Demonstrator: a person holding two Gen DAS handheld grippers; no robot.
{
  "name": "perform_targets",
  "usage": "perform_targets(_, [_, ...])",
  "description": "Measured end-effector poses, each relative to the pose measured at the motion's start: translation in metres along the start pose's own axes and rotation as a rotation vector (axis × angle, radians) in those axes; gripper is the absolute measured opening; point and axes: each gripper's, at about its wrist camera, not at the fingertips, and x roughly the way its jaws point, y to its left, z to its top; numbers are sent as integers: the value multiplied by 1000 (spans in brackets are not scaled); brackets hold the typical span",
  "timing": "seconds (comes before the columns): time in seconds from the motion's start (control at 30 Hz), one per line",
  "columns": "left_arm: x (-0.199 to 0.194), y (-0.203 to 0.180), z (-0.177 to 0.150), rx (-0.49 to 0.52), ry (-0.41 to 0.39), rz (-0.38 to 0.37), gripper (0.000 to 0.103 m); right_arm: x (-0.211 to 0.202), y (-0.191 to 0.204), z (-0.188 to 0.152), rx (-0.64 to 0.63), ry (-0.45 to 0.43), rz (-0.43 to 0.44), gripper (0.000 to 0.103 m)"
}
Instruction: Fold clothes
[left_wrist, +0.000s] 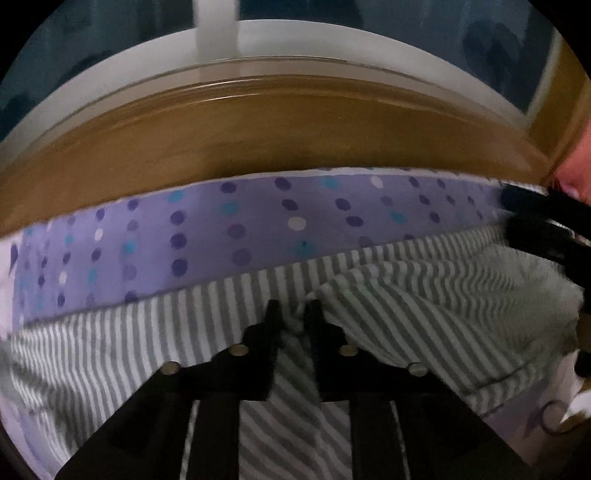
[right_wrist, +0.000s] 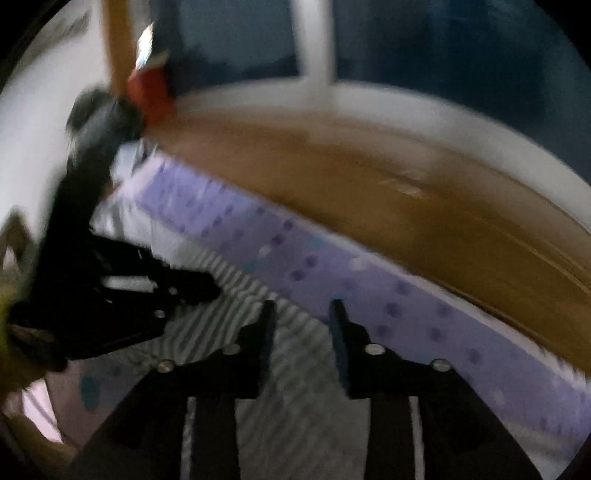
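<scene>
Your right wrist view is smeared with blur, so detail there is mushy. A brown headboard (left_wrist: 280, 136) runs behind the purple dotted sheet (left_wrist: 236, 229). The grey-striped garment (left_wrist: 424, 295) lies rumpled on it. Your left gripper (left_wrist: 293, 314) pinches a striped fold; your right gripper (right_wrist: 303, 314) gapes empty above the fabric.
</scene>
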Motion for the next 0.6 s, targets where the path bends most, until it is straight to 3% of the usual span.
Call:
perform_targets(0.07, [-13,5,-4,-49,-22,-3,23,-27,-12,-11,80,-39,3,56])
perform_targets(0.13, [-30,10,-11,-89,-47,-10,25,-47,-19,-26,149,-51,19,58])
perform_targets(0.3, [-72,18,-31,-151,-83,38,36,-49,-15,-61,208,28,27,58])
perform_targets(0.47, [-99,27,-56,-190,-52,158,37,-49,14,-75,169,40,123,58])
perform_targets(0.6, [-116,45,-87,-233,-14,209,37,-45,47,-77,91,34,164,58])
